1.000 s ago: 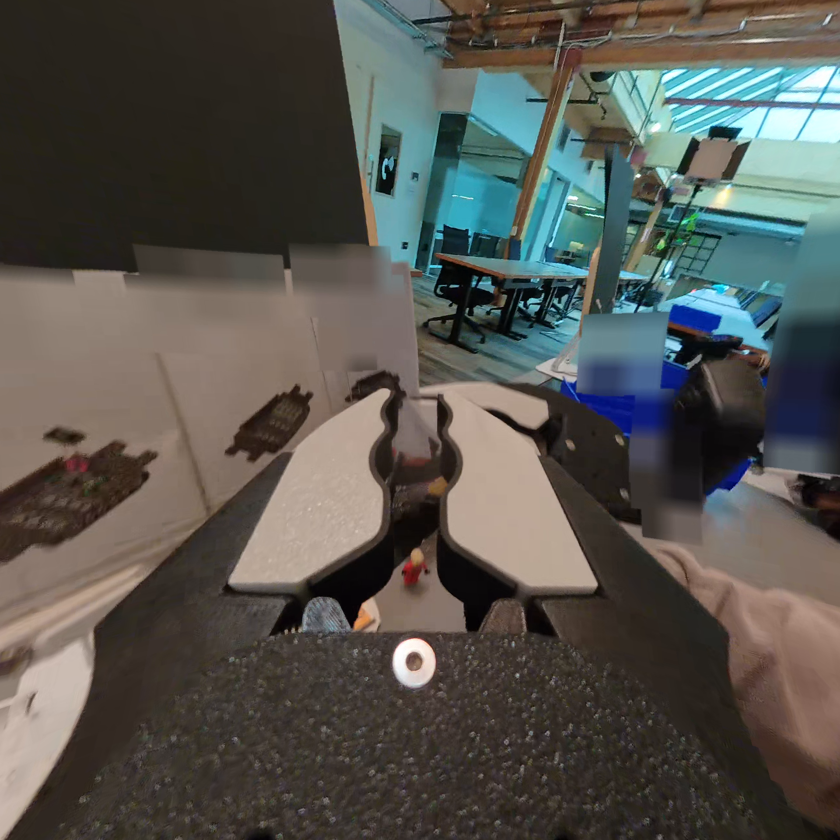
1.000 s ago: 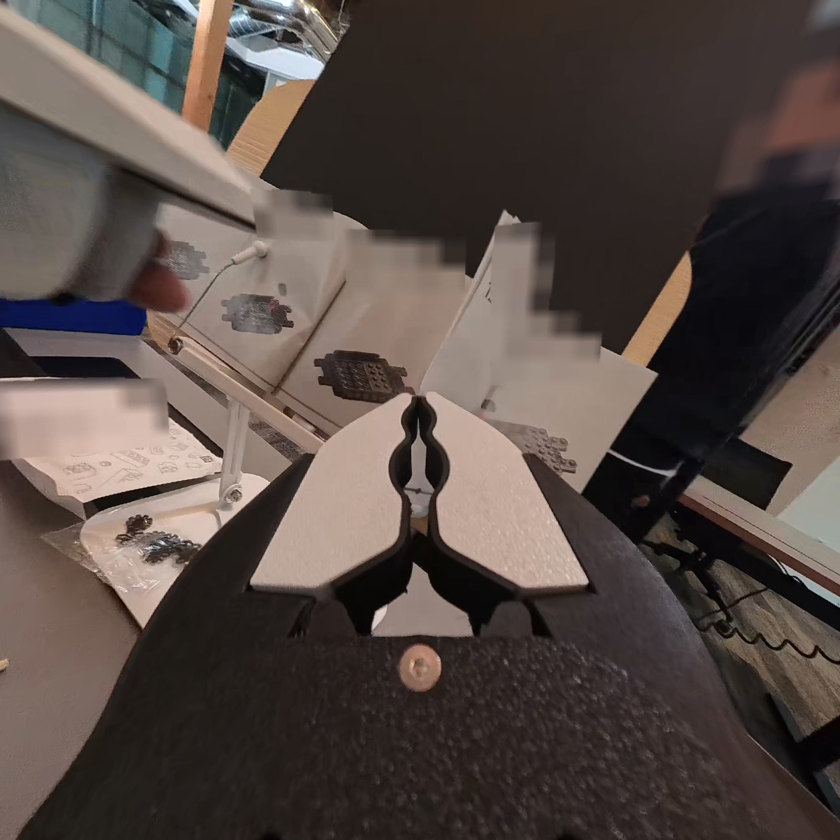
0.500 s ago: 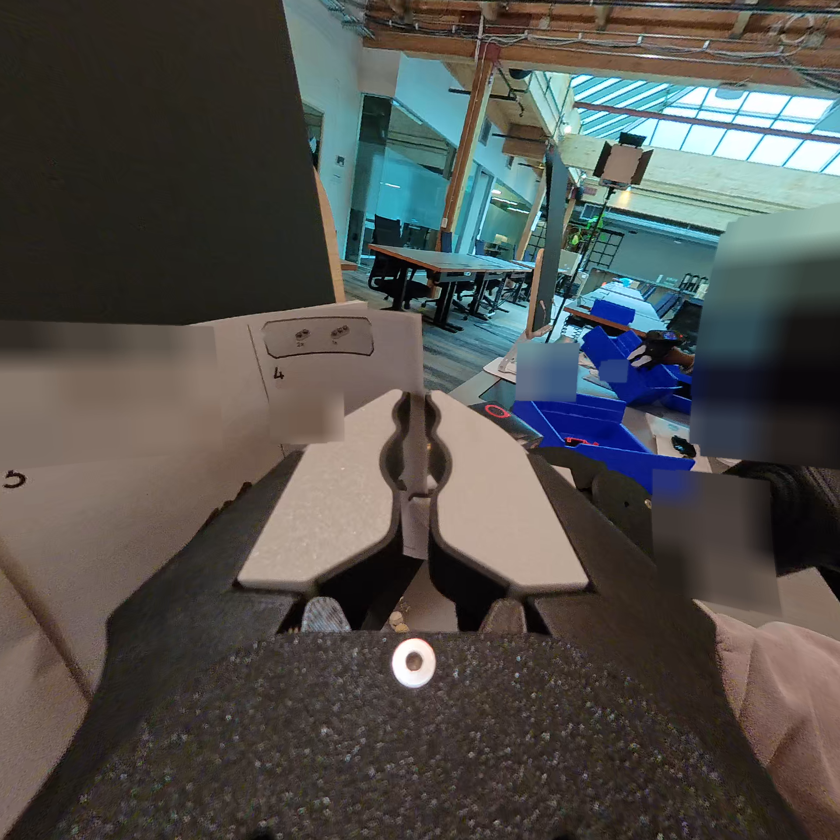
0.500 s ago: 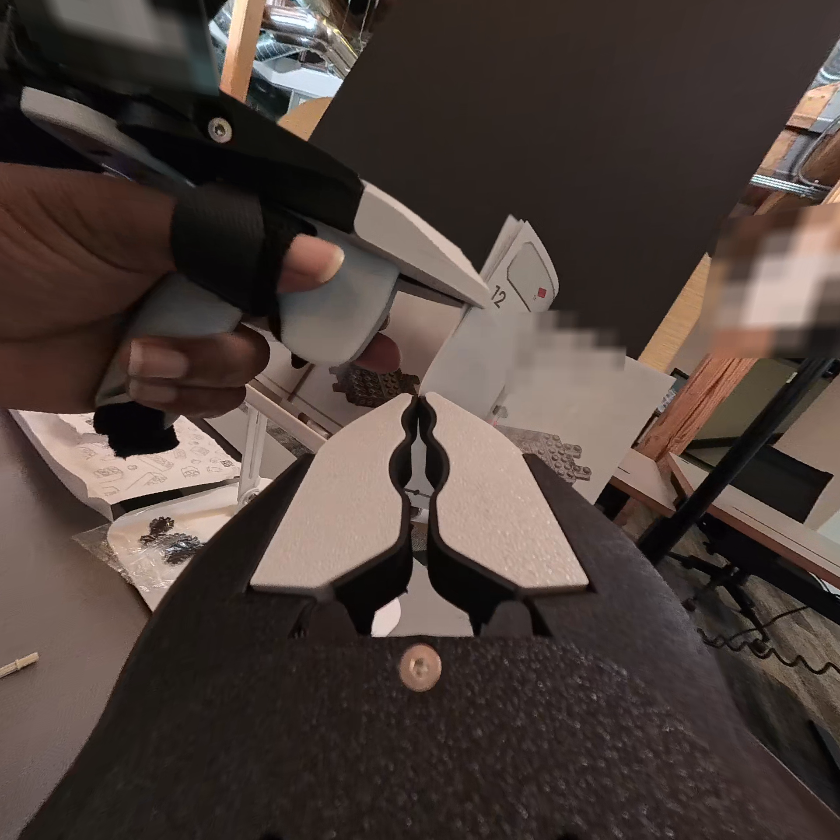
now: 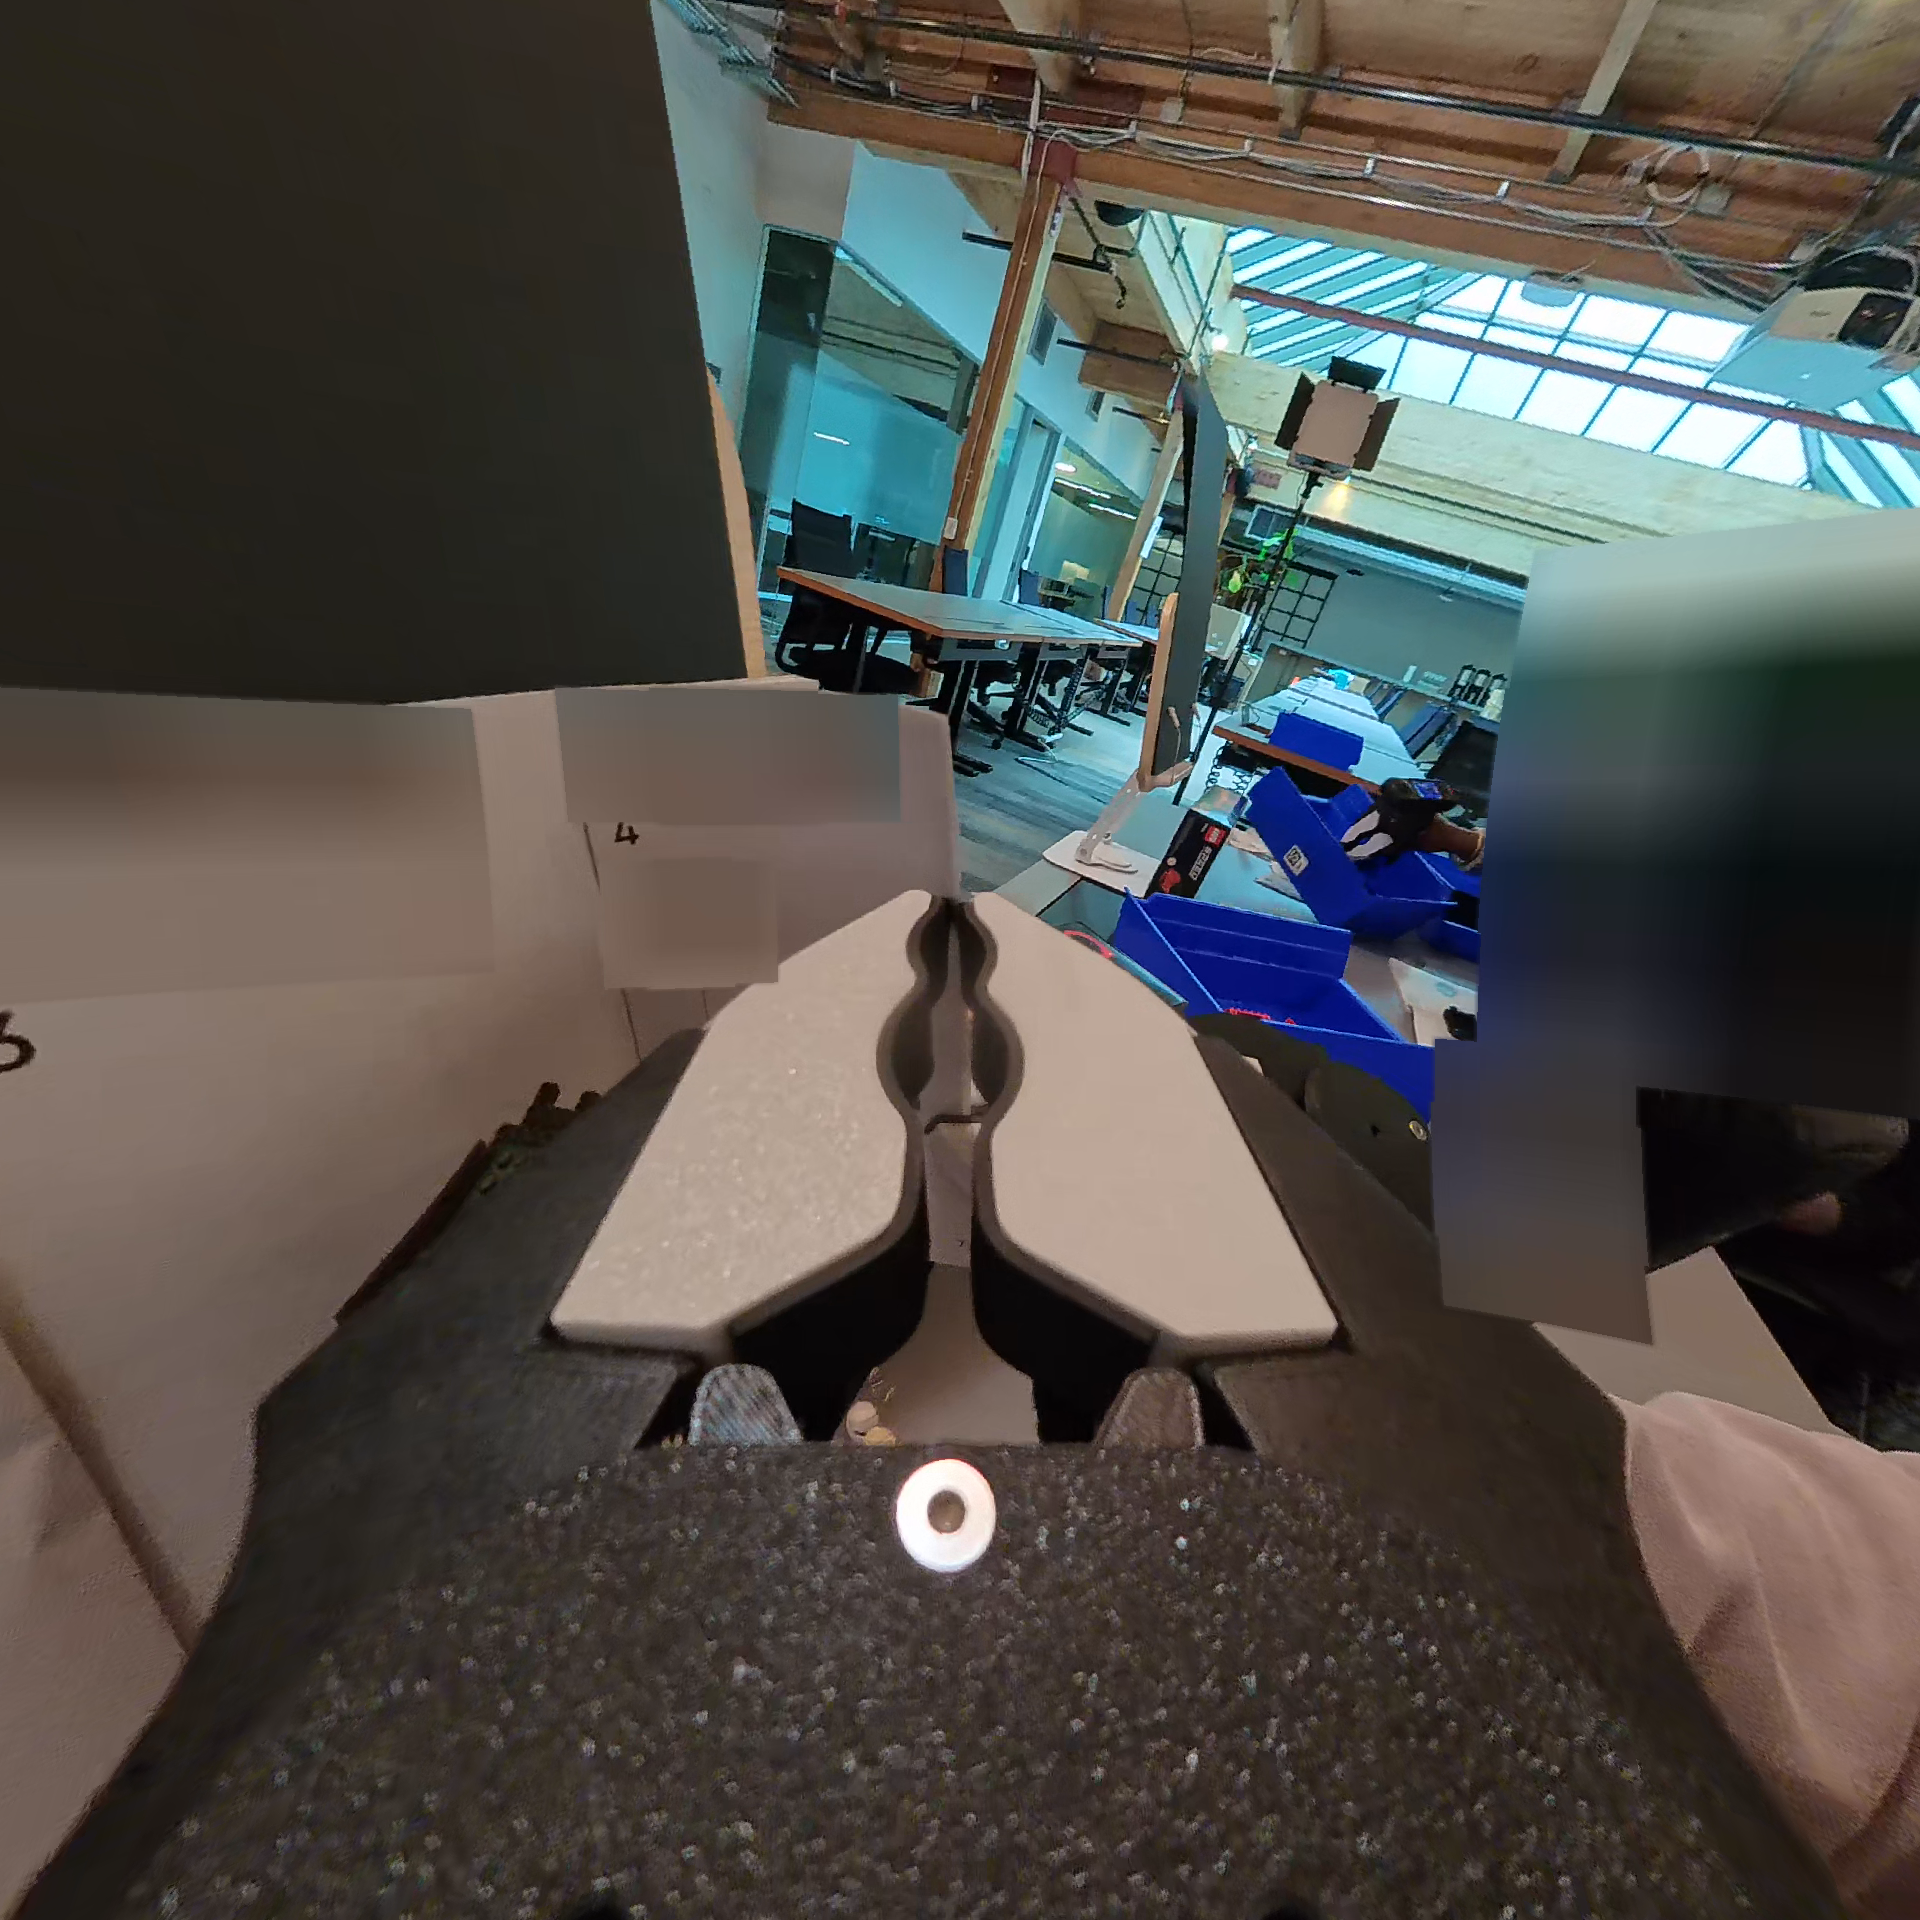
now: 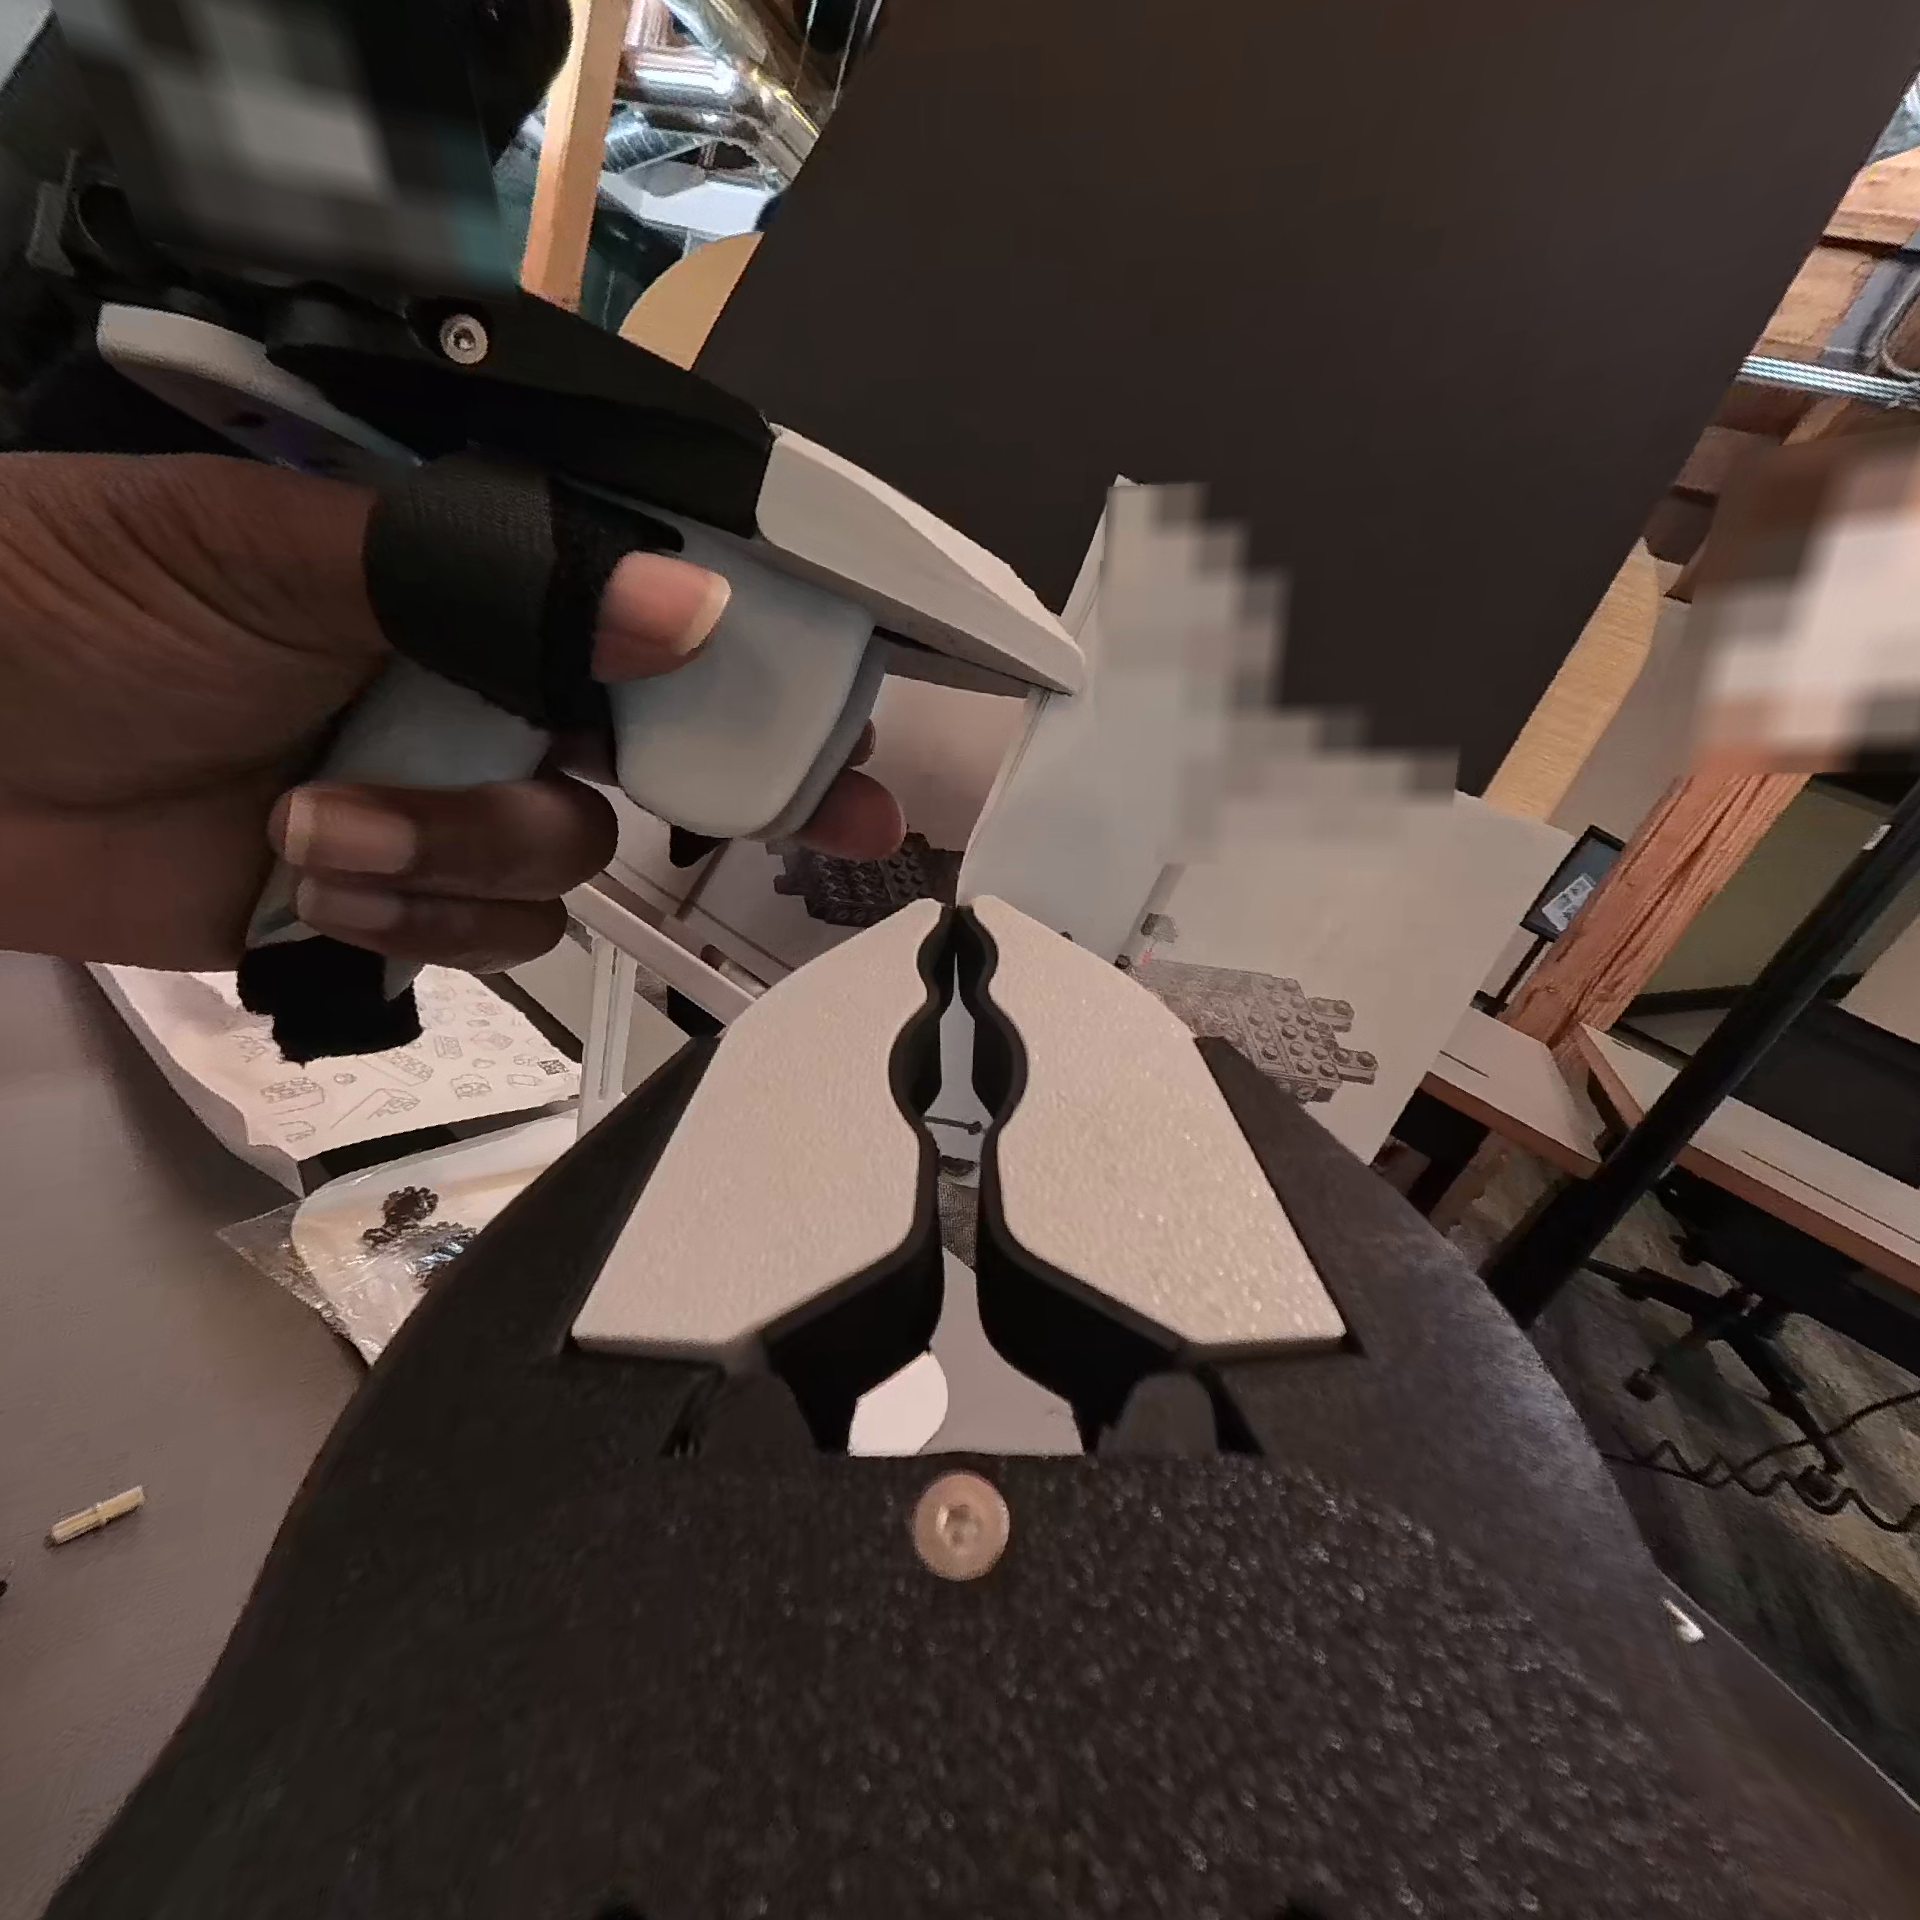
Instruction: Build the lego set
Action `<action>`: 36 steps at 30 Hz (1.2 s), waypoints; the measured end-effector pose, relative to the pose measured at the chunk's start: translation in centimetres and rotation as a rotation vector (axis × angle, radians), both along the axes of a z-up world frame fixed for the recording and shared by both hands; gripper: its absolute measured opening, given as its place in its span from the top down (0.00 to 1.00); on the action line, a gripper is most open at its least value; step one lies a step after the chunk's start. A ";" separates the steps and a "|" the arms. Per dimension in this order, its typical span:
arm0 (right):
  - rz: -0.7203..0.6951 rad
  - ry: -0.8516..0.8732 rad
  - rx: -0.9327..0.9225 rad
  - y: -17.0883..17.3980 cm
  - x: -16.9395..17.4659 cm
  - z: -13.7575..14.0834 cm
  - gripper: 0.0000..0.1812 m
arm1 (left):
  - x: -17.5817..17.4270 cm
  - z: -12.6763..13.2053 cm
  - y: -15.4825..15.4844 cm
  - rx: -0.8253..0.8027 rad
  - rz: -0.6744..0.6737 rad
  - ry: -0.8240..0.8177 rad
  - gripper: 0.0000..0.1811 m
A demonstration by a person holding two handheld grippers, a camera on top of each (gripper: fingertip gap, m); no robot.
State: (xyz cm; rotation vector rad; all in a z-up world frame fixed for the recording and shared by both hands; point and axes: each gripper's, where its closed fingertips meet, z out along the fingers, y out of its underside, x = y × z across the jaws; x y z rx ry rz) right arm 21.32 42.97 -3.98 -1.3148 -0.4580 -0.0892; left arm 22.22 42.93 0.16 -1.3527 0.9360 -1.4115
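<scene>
Both grippers raised level, left gripper [image 5: 951, 920] apparently pinching a booklet page [image 5: 831, 883], right gripper [image 6: 956, 920] closed.

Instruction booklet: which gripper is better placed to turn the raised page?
Left, probably. The left gripper is shut on the edge of the booklet page, so it can carry it over. The right gripper is shut just below, apparently gripping nothing.
</scene>
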 end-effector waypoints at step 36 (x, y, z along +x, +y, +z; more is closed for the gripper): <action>0.106 0.187 -0.019 -0.6 1.6 0.7 0.88 | 0.5 -0.3 -0.2 -0.071 -0.116 -0.060 1.00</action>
